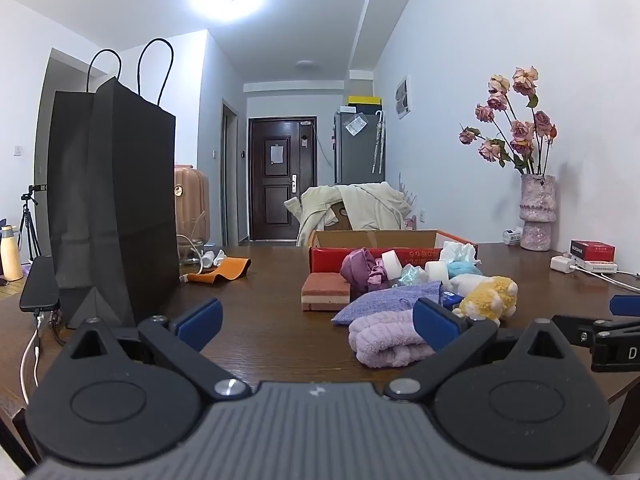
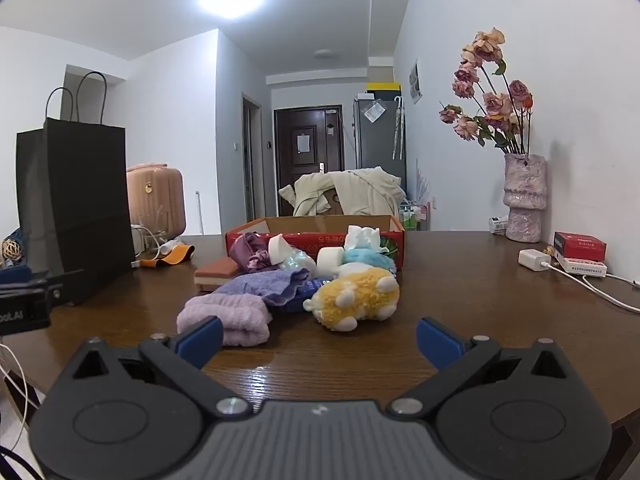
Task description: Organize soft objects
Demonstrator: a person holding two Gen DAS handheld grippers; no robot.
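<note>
Crowding a dark wooden table point(image 2: 460, 280): soft objects point(image 2: 304, 276).

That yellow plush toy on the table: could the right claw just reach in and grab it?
Probably yes. The right claw is open, with only bare table between it and the yellow plush toy, which lies at the front of the pile. The lilac towel sits off to its left.

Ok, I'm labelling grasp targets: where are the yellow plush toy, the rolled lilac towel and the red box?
yellow plush toy point(image 2: 356, 294), right wrist view, middle of its body
rolled lilac towel point(image 2: 226, 316), right wrist view, top fold
red box point(image 2: 320, 239), right wrist view, front wall
</note>
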